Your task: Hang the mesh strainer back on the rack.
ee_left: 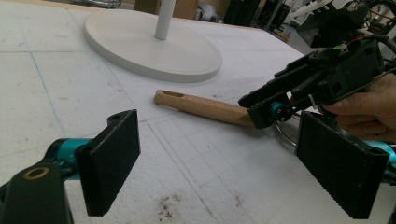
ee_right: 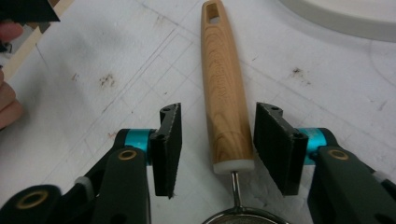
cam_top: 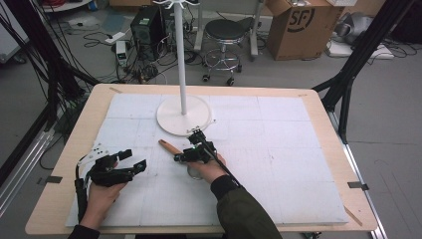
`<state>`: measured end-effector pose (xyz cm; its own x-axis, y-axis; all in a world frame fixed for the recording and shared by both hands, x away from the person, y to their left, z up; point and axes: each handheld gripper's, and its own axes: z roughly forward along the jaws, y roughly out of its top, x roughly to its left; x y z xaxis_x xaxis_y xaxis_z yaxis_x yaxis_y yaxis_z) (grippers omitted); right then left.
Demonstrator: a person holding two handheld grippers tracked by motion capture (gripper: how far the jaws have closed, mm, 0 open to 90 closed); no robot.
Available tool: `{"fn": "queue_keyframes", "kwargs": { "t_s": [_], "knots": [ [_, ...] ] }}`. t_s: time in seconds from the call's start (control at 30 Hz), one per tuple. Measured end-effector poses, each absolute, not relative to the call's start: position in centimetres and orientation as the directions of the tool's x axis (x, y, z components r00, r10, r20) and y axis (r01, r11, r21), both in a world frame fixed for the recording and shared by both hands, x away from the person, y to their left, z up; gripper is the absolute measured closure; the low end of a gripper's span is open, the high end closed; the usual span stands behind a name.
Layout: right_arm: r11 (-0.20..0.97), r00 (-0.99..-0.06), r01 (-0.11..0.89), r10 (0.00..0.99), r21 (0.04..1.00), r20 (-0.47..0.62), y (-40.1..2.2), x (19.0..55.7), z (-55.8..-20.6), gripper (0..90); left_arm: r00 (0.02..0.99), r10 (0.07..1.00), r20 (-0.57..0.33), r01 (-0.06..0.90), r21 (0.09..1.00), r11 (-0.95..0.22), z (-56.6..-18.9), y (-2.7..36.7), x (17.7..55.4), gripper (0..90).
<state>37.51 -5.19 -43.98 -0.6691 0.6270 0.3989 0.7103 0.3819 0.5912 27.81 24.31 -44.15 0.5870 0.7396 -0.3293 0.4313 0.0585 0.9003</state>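
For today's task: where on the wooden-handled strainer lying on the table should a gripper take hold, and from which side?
Grip the wooden handle near its white collar, from above, pads on its two long sides. It lies flat and straight, narrow enough to fit between the right gripper jaws, which already straddle it there without touching.

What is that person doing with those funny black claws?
A person holds a hand-held gripper in each hand at a table. The right hand-held gripper has its jaws on either side of the wooden handle of a small metal strainer lying on the white mat. The pads are not pressing on it yet, so it isn't picked up. The left hand-held gripper waits nearby, open and empty. A white stand sits just behind.
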Motion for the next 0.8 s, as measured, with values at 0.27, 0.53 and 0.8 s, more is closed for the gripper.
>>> {"fn": "queue_keyframes", "kwargs": {
  "t_s": [0.27,0.53,0.8],
  "knots": [
    [0.424,-0.691,0.689,0.627,0.588,0.359,-4.8,37.2,-44.1,53.0,0.587,0.741,-0.326,0.439,0.897,0.047,-44.2,24.1,27.9,14.9],
    [0.478,-0.731,0.633,0.627,0.608,0.269,-4.4,36.8,-44.1,58.1,0.583,0.745,-0.324,0.447,0.894,0.039,-44.4,24.0,28.0,14.9],
    [0.534,-0.762,0.574,0.625,0.621,0.168,-4.0,36.3,-44.2,65.3,0.584,0.745,-0.321,0.446,0.894,0.036,-44.3,23.8,27.9,14.9]
  ]
}}
